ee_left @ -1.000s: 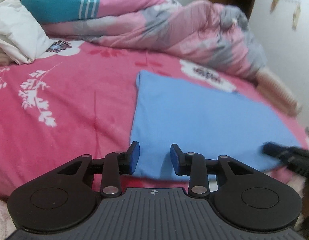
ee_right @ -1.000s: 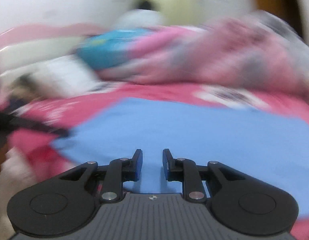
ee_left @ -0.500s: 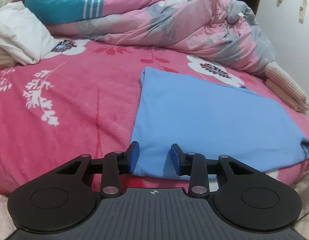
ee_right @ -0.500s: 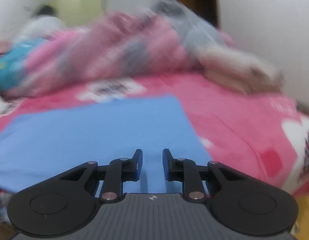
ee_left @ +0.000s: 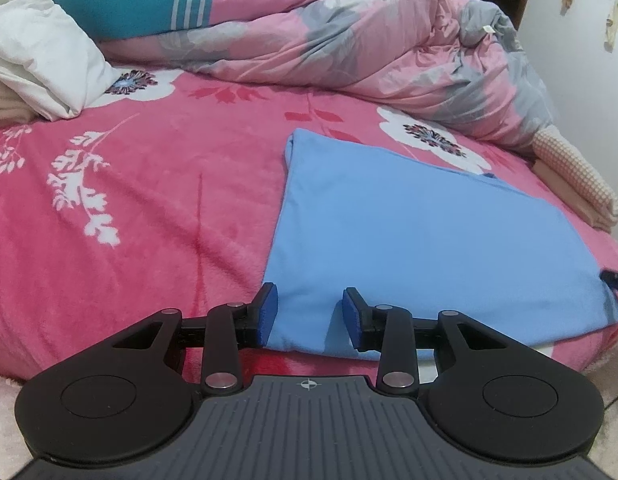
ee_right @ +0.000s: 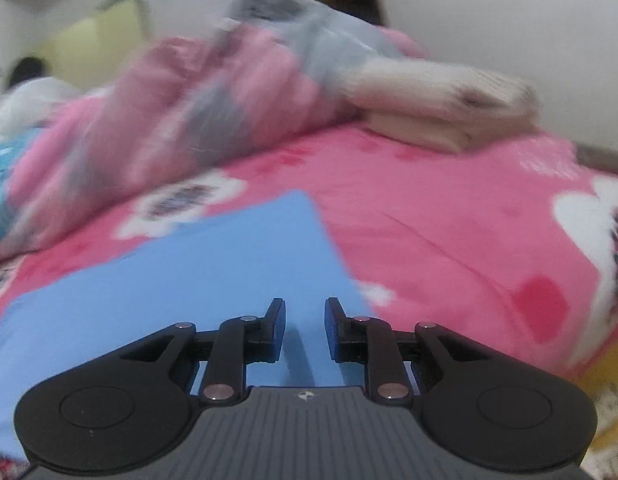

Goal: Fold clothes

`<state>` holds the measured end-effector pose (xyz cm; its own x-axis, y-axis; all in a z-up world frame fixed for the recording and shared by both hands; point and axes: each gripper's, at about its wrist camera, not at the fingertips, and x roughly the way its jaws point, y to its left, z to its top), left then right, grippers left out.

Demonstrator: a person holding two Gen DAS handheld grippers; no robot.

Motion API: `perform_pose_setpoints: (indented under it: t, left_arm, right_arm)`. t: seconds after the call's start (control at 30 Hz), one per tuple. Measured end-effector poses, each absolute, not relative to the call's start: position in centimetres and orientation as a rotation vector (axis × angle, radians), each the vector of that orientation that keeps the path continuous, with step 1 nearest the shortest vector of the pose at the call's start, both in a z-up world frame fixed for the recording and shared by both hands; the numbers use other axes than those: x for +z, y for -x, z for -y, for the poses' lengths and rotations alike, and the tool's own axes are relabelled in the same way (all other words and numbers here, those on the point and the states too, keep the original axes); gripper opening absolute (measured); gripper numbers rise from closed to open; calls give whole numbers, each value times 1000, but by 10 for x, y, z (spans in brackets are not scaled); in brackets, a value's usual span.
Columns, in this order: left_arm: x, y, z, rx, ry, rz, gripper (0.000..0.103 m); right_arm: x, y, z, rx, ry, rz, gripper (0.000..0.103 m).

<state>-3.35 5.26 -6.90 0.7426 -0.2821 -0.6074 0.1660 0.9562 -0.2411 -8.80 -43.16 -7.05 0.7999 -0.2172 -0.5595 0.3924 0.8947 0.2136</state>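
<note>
Blue cloth [ee_left: 421, 236] flat on bed [ee_left: 157, 200] (both jaws apart).

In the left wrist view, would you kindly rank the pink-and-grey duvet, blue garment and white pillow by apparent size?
1. Pink-and-grey duvet and blue garment: alike; the garment lies nearer, so unranked.
2. White pillow, smallest, partly cropped at the frame edge.
</note>
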Motion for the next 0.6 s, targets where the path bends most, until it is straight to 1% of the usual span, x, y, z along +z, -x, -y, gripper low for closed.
perform_pose_setpoints:
  t: [0.1,0.2,0.23,0.27,0.33,0.4,0.47,0.53,0.57,0.6]
  left_arm:
    - [-68,33,-52,-246,174,-696,36]
    - [-65,33,-51,-238,166,-703,36]
    - [-62,34,-50,-234,161,-704,36]
    - [-59,33,-48,-229,155,-705,36]
    - [-56,31,-40,-221,126,-711,38]
    - [-53,29,-32,-213,97,-717,48]
    - [-50,26,-23,-205,68,-723,57]
    - [-46,24,-15,-197,39,-729,61]
    - [-45,22,-11,-192,24,-732,66]
    - [-43,21,-7,-188,10,-735,74]
  right_arm:
    - [-65,110,454,-508,-384,-545,23]
    - [-48,126,441,-511,-351,-513,23]
    - [-42,129,431,-470,-331,-500,26]
    - [-38,130,419,-418,-305,-488,31]
    - [-28,128,385,-273,-231,-471,37]
    - [-25,120,350,-114,-161,-467,38]
    - [-27,113,313,38,-86,-452,45]
    - [-33,109,274,145,7,-450,47]
    - [-38,108,260,183,49,-450,54]
    - [-42,107,247,216,84,-455,59]
